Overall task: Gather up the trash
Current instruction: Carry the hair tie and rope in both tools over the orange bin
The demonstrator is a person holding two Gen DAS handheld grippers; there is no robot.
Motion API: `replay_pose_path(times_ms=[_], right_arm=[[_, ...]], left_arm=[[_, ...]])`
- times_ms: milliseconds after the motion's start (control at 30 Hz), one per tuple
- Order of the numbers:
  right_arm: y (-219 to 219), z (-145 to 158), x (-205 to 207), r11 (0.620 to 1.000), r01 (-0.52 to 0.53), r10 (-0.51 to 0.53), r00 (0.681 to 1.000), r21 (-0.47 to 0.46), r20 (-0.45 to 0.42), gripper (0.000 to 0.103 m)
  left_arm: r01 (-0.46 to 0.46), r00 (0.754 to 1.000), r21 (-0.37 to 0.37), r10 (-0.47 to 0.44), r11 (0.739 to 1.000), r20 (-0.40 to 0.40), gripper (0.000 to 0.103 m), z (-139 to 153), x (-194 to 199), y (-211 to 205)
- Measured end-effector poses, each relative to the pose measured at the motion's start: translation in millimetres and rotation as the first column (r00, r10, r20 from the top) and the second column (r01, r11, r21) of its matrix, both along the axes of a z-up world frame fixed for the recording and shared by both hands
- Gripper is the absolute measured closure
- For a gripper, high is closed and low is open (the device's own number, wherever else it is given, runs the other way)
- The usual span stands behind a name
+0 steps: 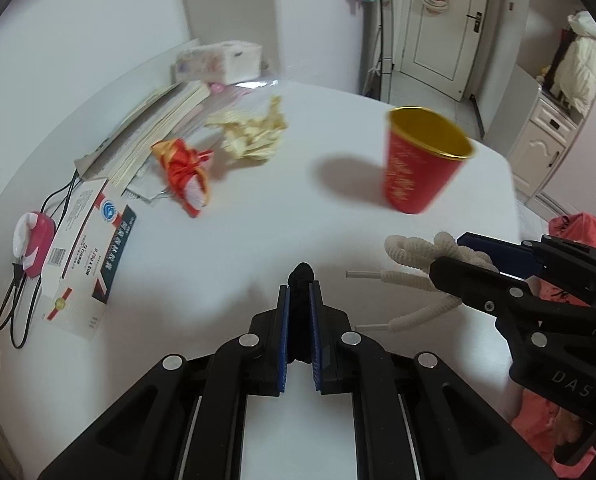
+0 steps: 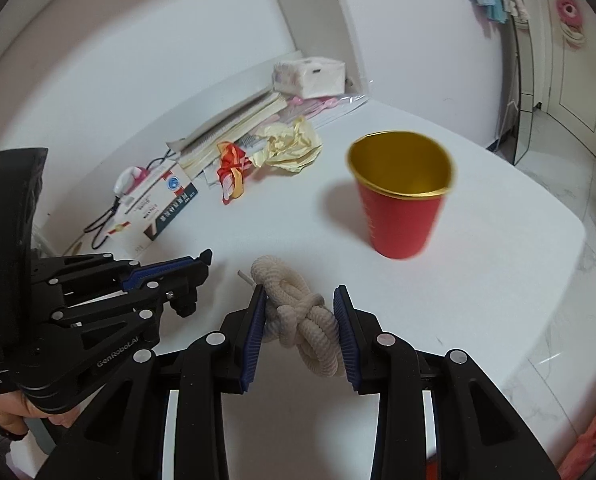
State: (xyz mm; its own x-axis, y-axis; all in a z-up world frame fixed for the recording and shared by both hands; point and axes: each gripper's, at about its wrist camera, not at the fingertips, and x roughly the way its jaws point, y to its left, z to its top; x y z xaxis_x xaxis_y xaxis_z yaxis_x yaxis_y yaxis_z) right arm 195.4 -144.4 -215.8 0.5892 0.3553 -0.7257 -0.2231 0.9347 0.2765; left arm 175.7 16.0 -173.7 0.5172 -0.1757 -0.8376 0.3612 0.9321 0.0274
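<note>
A red cup with a gold inside (image 1: 417, 160) stands upright on the white table (image 1: 258, 220); it also shows in the right wrist view (image 2: 401, 204). My left gripper (image 1: 299, 296) is shut on a small black item (image 1: 301, 276). My right gripper (image 2: 299, 300) is shut on a knotted cream cord (image 2: 298, 312), held above the table in front of the cup; the cord also shows in the left wrist view (image 1: 413, 256). Crumpled yellow paper (image 1: 254, 132) and a red and orange wrapper (image 1: 186, 172) lie further back.
A stack of books (image 1: 158, 120), a tissue box (image 1: 222, 60) and a printed carton (image 1: 86, 248) line the table's left side by the wall. A pink device with a black cable (image 1: 32, 240) lies at the left edge. A door (image 1: 441, 20) and white cabinet (image 1: 545, 140) stand beyond.
</note>
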Motion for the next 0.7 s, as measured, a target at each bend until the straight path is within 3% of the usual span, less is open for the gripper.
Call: replay_pose_path(times_ms=[333,567,700], right_arm=[[-80.6,17.3,-68.9,0.993,0.120,-0.120,0.993,0.004,-0.002,0.069],[-159.5,7.1,-116.6,0.964,0.264,-0.263,0.964,0.012,-0.037,0.069],[-195.8,-4.4,-138.0,0.944,0.331,-0.330,0.942,0.008,-0.057,0.069]], left_arm=[[0.142,0.990,-0.019,-0.142,0.990,-0.003,0.092,10.7,-43.7,-83.0],[0.286,0.958,-0.030,-0.287,0.958,-0.025,0.092,0.6,-62.8,-157.6],[0.368,0.928,-0.025,-0.369,0.929,-0.056,0.092,-16.6,-74.6,-198.7]])
